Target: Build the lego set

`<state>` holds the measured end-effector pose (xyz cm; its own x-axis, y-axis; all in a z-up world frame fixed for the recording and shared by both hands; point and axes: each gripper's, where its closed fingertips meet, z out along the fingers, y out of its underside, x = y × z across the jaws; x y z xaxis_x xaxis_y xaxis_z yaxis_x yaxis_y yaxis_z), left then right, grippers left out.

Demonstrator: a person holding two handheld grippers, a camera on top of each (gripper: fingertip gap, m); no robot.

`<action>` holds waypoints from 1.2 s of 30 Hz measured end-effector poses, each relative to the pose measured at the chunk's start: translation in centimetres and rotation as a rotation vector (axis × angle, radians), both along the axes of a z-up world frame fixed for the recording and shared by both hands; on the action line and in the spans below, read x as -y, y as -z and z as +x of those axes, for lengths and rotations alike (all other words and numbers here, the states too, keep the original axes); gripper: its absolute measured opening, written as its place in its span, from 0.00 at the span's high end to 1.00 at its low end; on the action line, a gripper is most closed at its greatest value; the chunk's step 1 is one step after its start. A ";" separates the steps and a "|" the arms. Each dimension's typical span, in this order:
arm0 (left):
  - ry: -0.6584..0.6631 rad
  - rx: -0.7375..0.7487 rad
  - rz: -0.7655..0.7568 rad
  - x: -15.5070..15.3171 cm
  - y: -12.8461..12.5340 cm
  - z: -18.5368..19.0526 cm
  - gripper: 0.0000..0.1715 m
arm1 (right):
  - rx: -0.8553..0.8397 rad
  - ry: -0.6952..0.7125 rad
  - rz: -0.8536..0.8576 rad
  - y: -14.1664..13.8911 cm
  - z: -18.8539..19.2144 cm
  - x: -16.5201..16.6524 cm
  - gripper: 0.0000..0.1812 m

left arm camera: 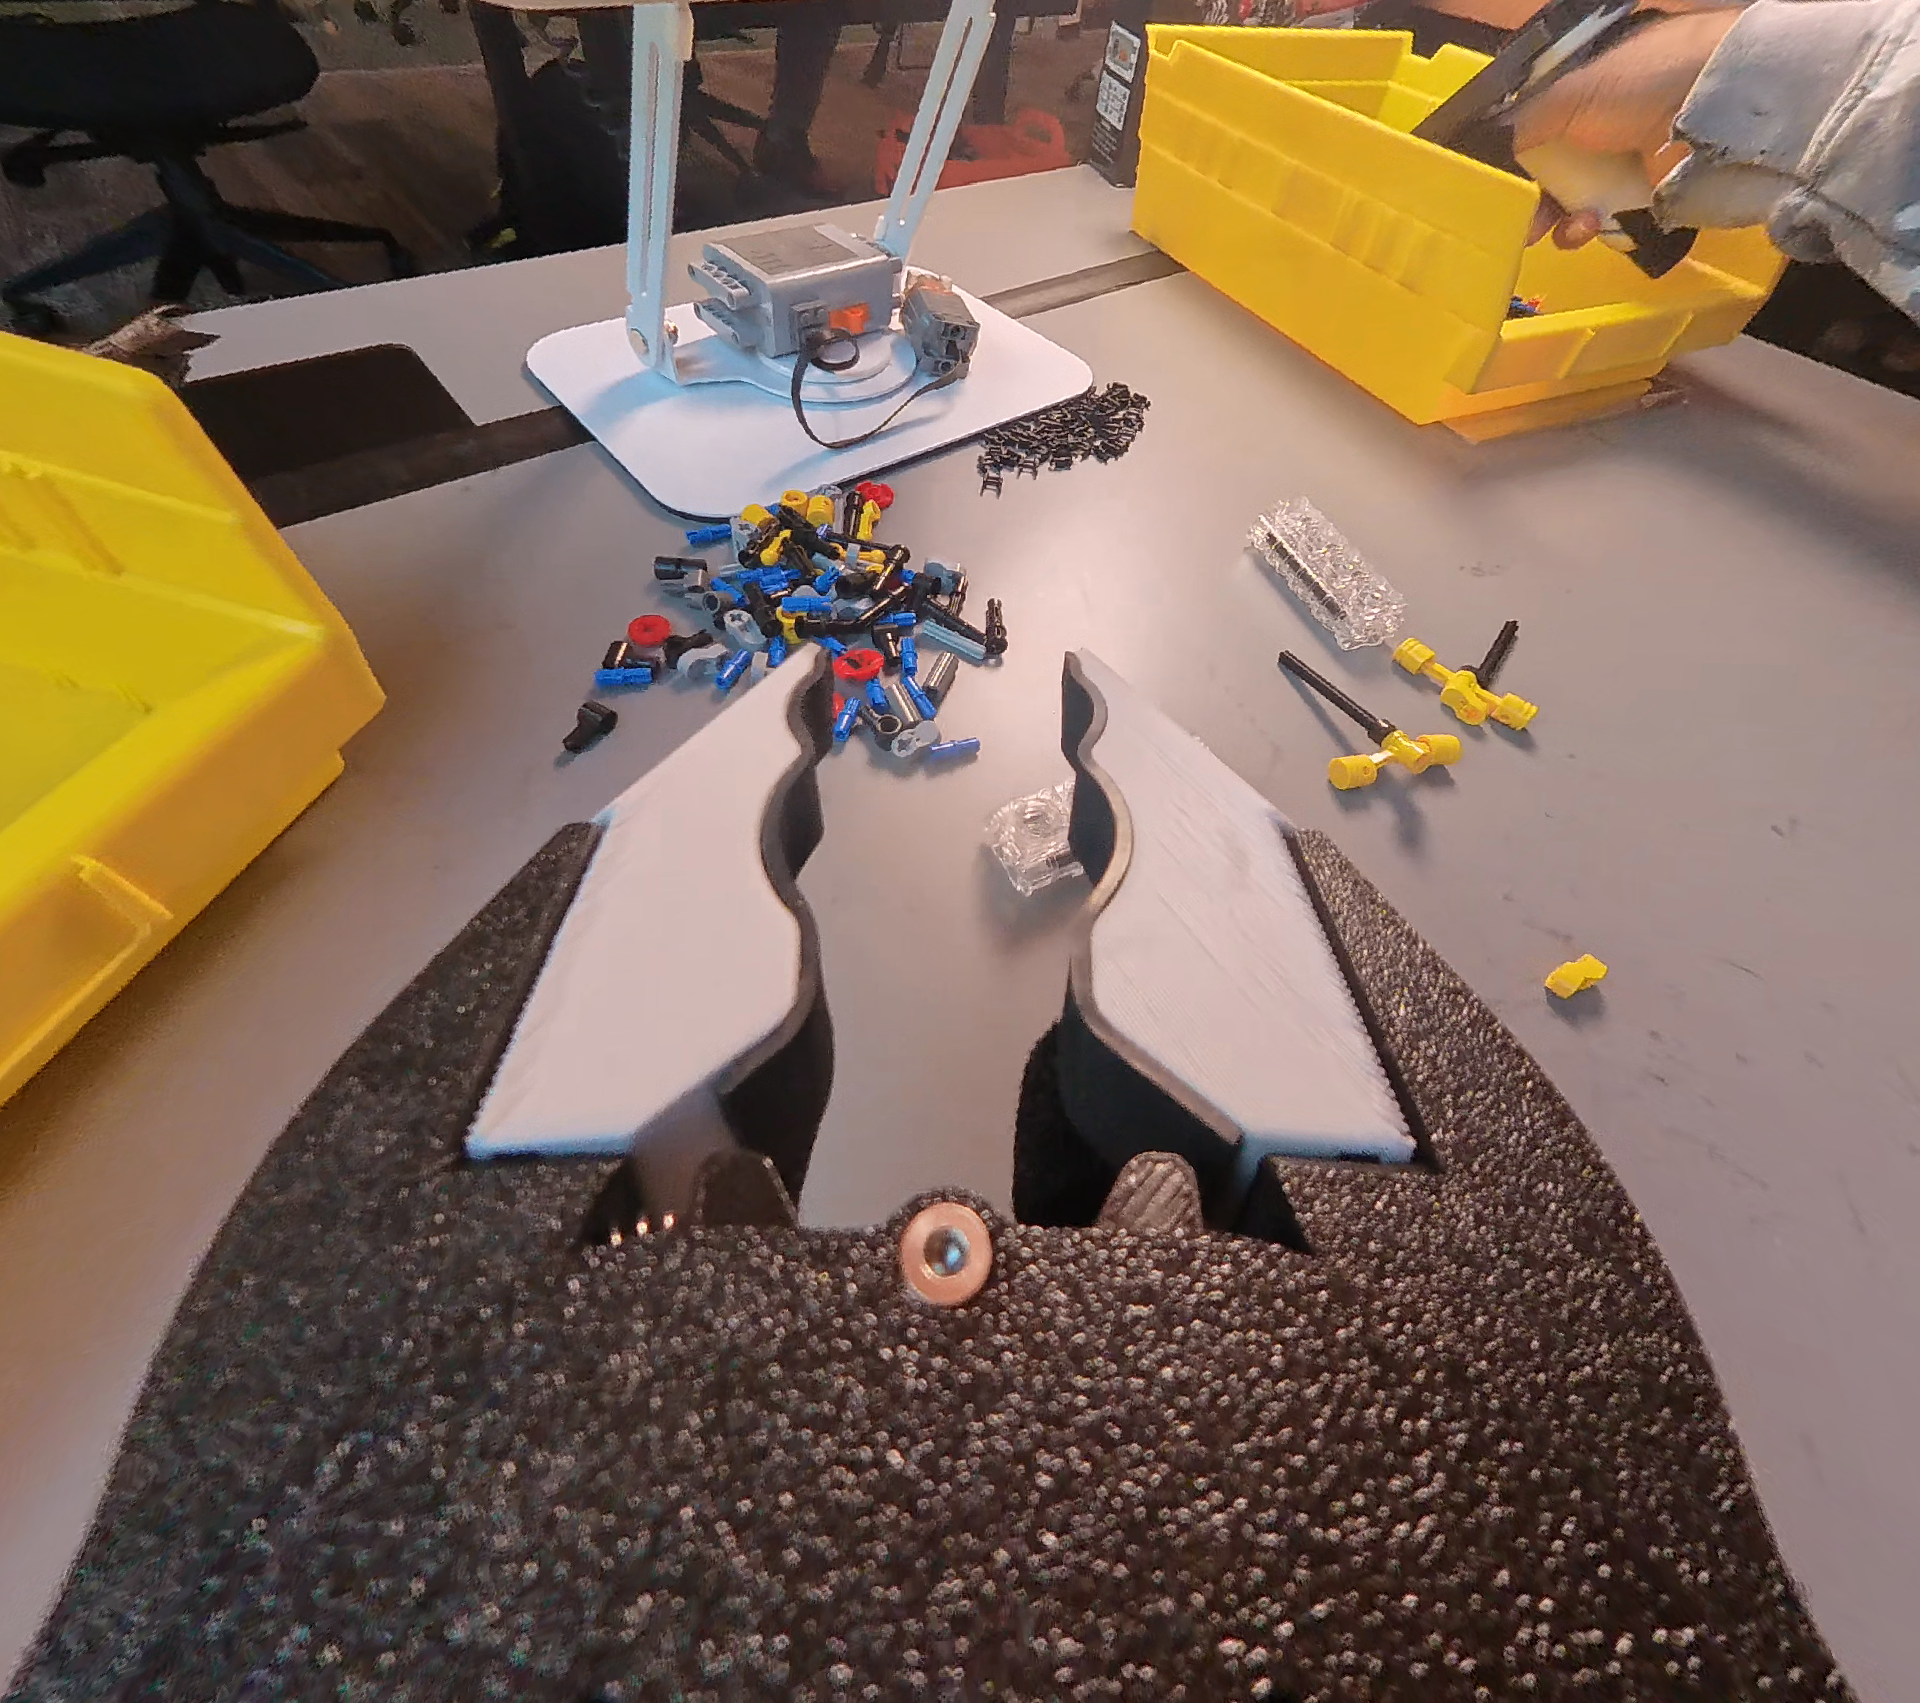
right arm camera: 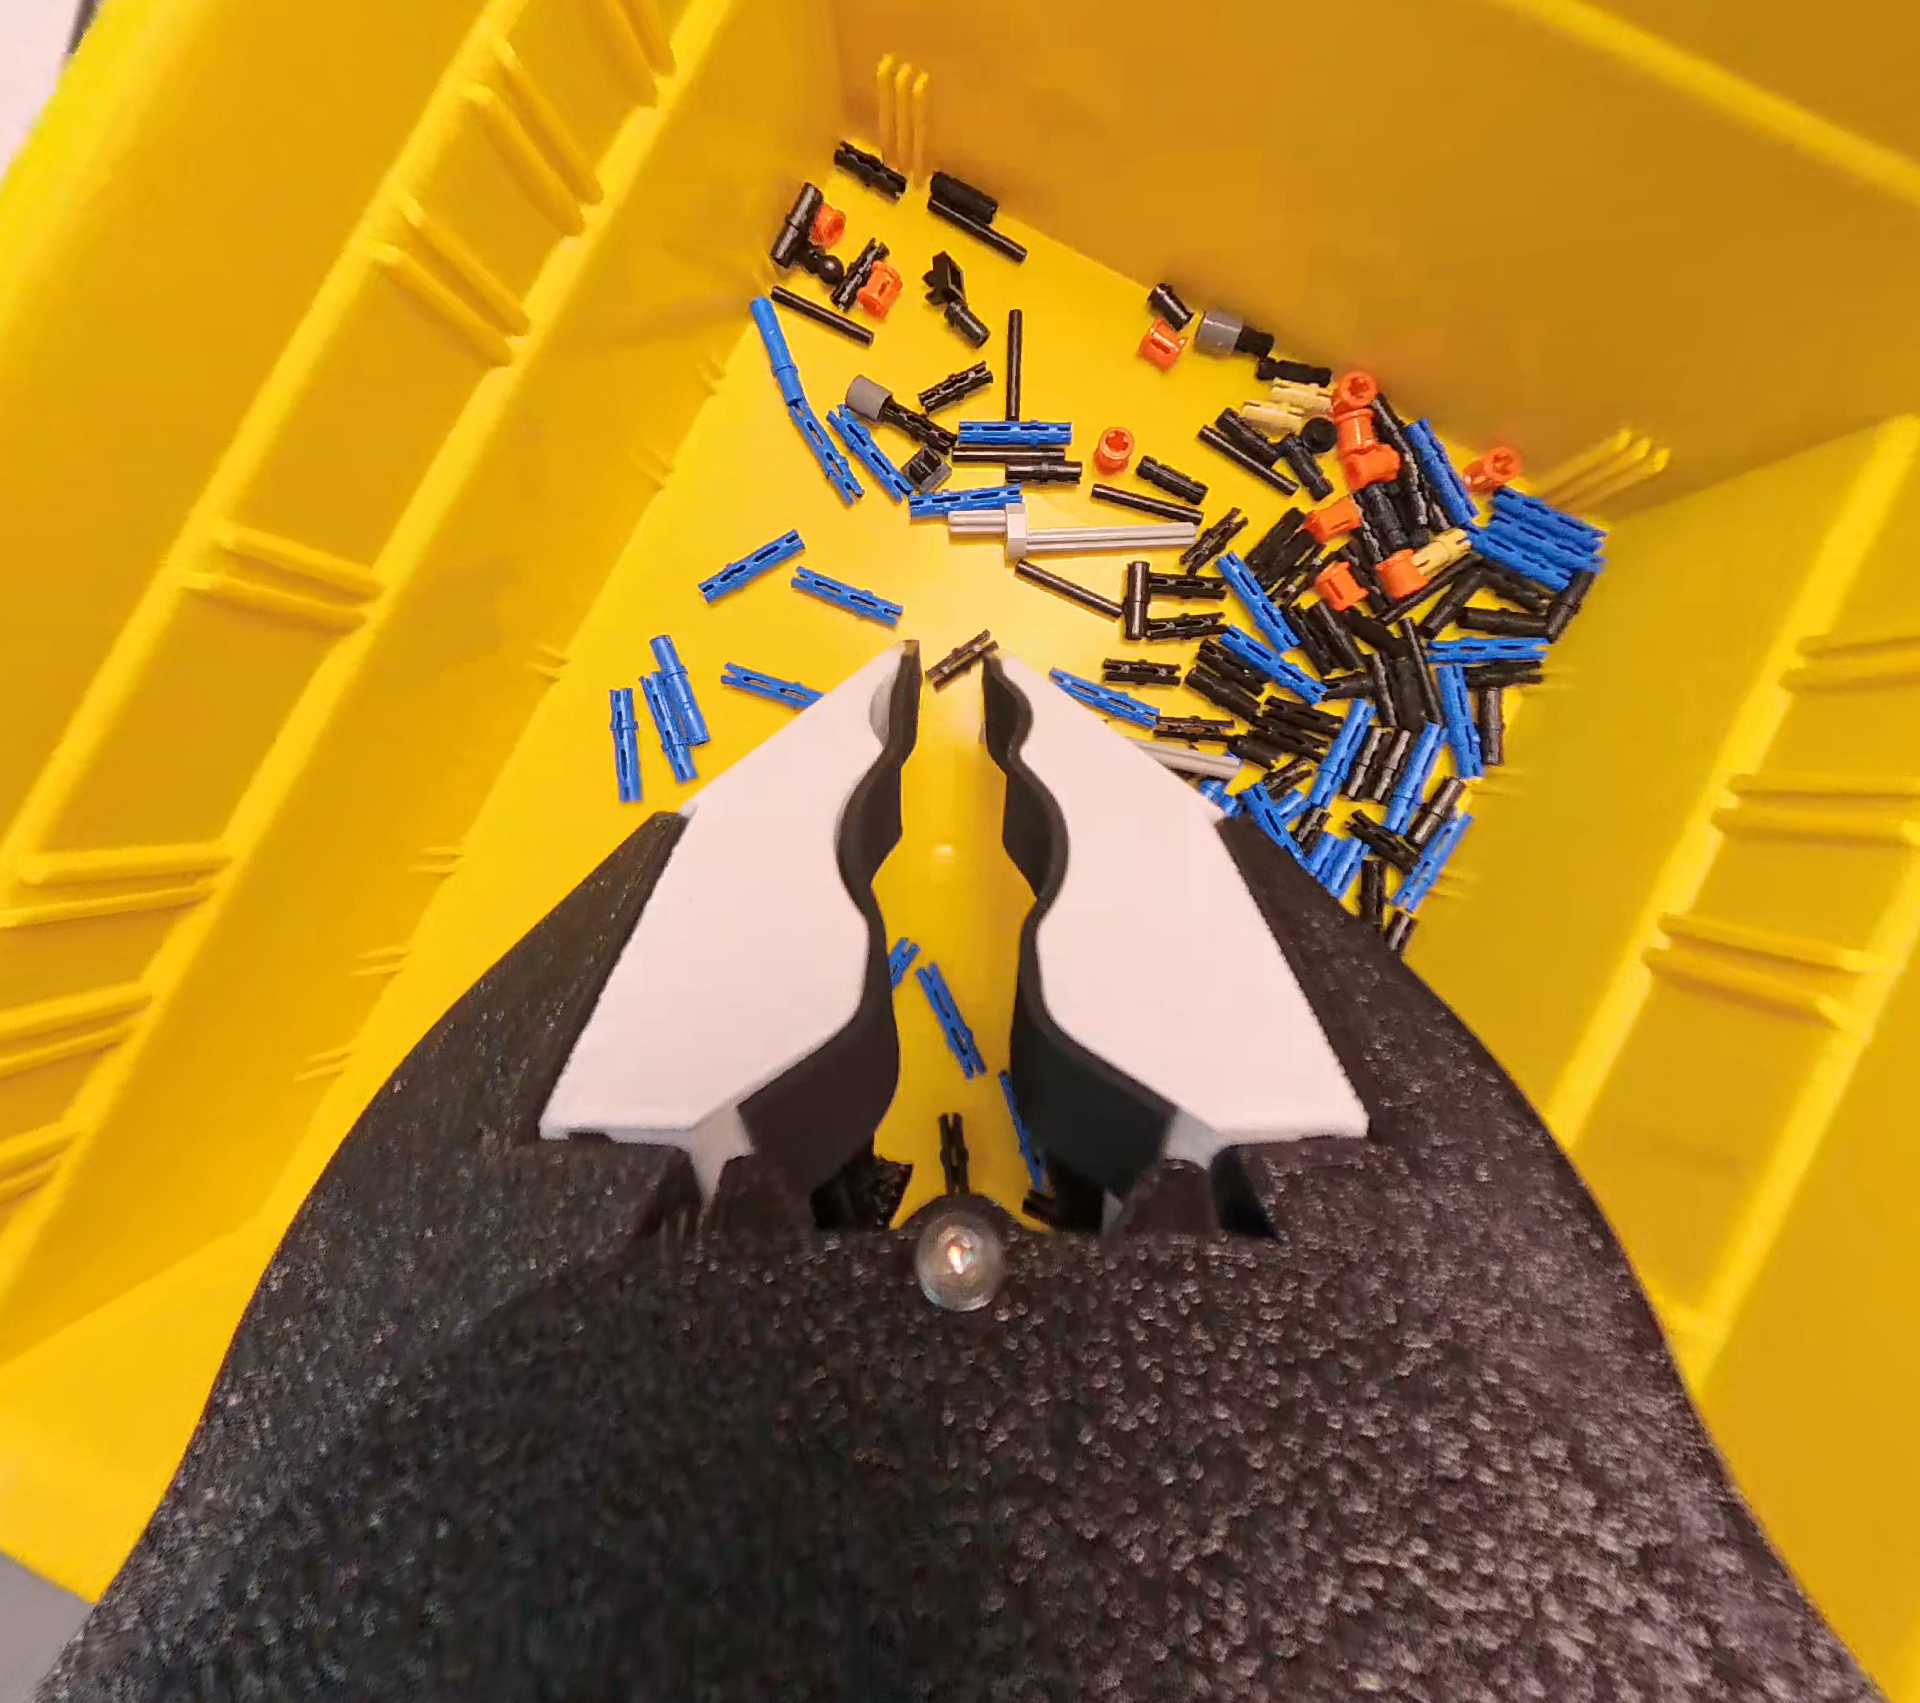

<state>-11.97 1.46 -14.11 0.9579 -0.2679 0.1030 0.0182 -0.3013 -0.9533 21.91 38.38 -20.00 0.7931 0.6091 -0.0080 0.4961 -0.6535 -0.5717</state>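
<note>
Pin (right arm camera: 961, 658) between right tongs (right arm camera: 951, 666), contact unclear

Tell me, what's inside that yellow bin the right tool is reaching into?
Inside the bin: loose pins, blue, black, orange, and a grey axle. The right tool covers part of the floor.

Bright even indoor light, soft shadows, strong fisheye bending at edges, slight motion blur
</note>
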 end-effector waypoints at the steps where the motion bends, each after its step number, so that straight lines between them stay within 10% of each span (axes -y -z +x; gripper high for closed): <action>1: 0.005 0.017 -0.002 0.0 0.0 0.0 0.74 | -0.016 0.008 -0.010 0.2 0.0 -0.1 0.94; 13: 0.010 0.050 -0.016 0.1 0.3 -0.1 0.74 | 0.004 0.000 -0.031 1.3 0.5 -0.5 0.98; 16: 0.012 0.046 -0.015 0.2 0.2 0.0 0.74 | -0.042 -0.128 0.113 -2.1 -1.2 0.5 0.98; 22: 0.019 0.057 -0.022 0.1 0.4 -0.1 0.74 | -0.263 -0.706 0.424 -14.6 -9.1 18.0 0.98; 29: 0.058 0.018 -0.003 0.4 -0.2 1.0 0.74 | -0.157 -1.186 0.158 -4.2 -11.8 39.2 0.98; 36: 0.106 -0.113 0.019 1.0 -0.6 2.1 0.74 | -0.063 -1.225 0.118 0.9 -12.5 42.1 0.97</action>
